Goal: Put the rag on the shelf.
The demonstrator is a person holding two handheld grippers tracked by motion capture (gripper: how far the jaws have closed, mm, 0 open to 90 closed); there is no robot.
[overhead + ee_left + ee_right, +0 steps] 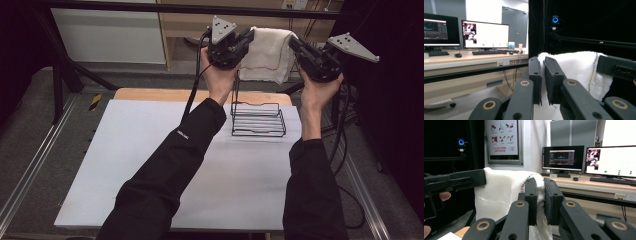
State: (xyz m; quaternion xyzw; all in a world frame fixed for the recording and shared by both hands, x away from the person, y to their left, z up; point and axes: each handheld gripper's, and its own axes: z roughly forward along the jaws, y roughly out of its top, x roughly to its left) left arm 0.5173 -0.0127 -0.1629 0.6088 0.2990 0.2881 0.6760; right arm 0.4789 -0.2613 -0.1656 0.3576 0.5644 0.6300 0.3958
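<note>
1. White terry towel [268, 52] hangs in the air at the far edge of the bench [150, 165], at about 12 o'clock in the high view, stretched between the two grippers and draping down behind the wire rack [257, 120].
2. A thin line of coloured stitching runs down one side of the cloth; the left gripper view shows it toward 3 o'clock [594, 70].
3. Left gripper [246, 39] pinches the towel's left corner: in the left gripper view its black jaws are pressed close together with white cloth [574, 67] caught between them.
4. Right gripper [295, 46] pinches the opposite corner; in the right gripper view the jaws are likewise nearly together, with towel fabric [499, 192] bunched in the narrow gap.
5. Each gripper is held up by a hand in a black sleeve, the forearms coming in from 6 o'clock.
6. Below the towel, the black wire rack stands on the white sheet covering the bench, toward 1 o'clock from the sheet's middle.
7. Beyond the bench, the gripper views show a desk with computer monitors [485, 35] and keyboards, and a wall poster [502, 137] at 11 o'clock.
</note>
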